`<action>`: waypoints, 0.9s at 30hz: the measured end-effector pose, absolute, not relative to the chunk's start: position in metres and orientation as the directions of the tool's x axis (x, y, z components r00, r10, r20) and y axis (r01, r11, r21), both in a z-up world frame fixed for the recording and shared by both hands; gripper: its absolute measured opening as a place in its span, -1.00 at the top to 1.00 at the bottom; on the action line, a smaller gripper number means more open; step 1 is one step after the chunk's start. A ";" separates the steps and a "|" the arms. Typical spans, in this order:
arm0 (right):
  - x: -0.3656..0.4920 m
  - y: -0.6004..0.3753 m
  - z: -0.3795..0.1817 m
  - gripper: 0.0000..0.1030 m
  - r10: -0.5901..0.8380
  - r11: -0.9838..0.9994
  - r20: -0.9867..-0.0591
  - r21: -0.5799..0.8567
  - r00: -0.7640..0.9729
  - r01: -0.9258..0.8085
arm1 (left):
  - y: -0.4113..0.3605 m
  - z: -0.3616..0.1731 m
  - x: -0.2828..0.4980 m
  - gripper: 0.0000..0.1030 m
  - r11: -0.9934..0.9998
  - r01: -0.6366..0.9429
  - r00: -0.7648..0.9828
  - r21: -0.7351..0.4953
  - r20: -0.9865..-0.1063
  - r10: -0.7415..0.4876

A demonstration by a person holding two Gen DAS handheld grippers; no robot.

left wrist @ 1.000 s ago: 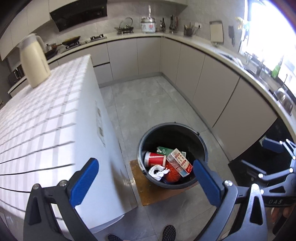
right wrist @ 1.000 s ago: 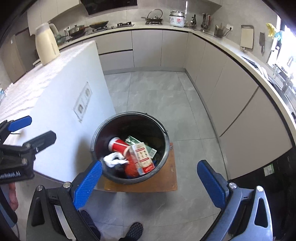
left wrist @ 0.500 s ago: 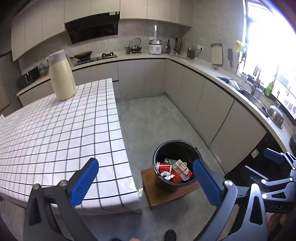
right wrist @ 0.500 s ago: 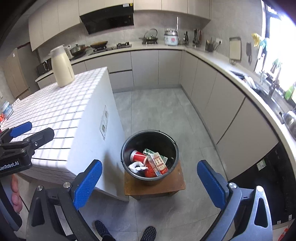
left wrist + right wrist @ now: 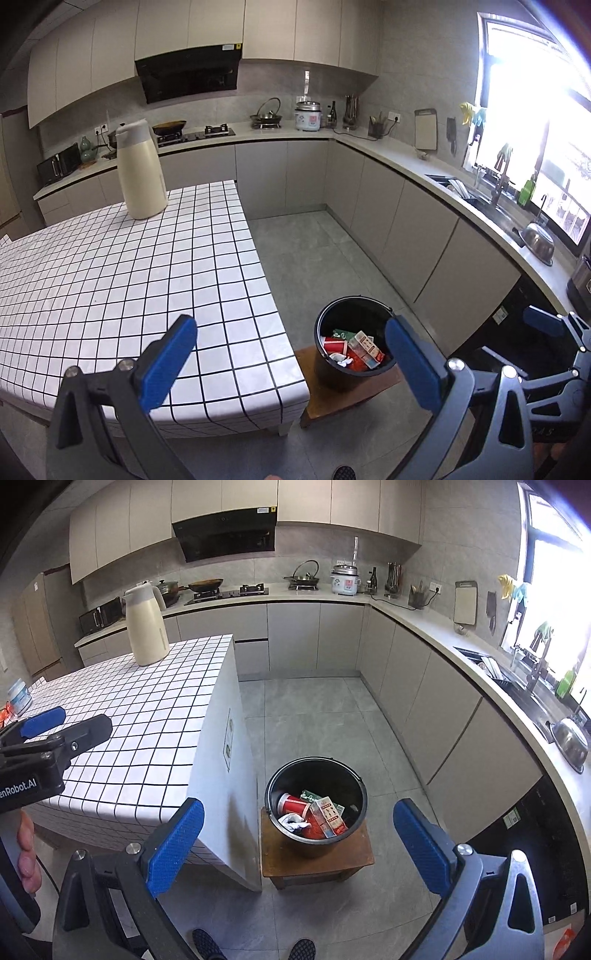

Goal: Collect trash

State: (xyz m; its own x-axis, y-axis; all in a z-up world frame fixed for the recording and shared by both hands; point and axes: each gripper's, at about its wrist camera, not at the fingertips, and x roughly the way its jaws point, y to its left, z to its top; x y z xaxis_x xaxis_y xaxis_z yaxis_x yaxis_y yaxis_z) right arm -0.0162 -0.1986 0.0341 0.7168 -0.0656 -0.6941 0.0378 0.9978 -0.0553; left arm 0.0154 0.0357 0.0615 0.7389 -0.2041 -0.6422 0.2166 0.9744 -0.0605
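A black bucket (image 5: 334, 373) (image 5: 317, 843) stands on a low wooden stool (image 5: 314, 864) on the floor beside the tiled island. It holds trash: a red cup (image 5: 293, 805), a red and white carton (image 5: 328, 816), a green packet and crumpled white paper (image 5: 293, 820). My left gripper (image 5: 291, 363) is open and empty, high above the island's corner. My right gripper (image 5: 295, 845) is open and empty, high above the bucket. Each gripper shows at the edge of the other's view.
The white tiled island (image 5: 122, 280) carries a cream thermos jug (image 5: 141, 170) at its far end and a small tub (image 5: 18, 696) at its left. Grey cabinets and a counter with a sink (image 5: 517, 686) run along the right. Grey floor lies between.
Both grippers have risen and pulled back from the bucket, so it looks smaller and the island top has come into view. Both stay open and empty.
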 end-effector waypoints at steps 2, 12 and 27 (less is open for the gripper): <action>-0.018 -0.196 0.035 -1.00 -0.072 0.997 -0.693 -0.056 0.717 0.046 | 0.038 0.061 0.013 -0.99 0.973 0.223 0.737 -0.065 -0.642 -0.212; -0.027 -0.202 0.036 -1.00 -0.093 0.996 -0.689 -0.055 0.719 0.076 | 0.035 0.064 0.001 -0.99 0.968 0.240 0.734 -0.073 -0.638 -0.230; -0.033 -0.212 0.038 -1.00 -0.091 0.996 -0.673 -0.050 0.734 0.078 | 0.027 0.061 -0.006 -0.99 0.968 0.241 0.729 -0.062 -0.647 -0.223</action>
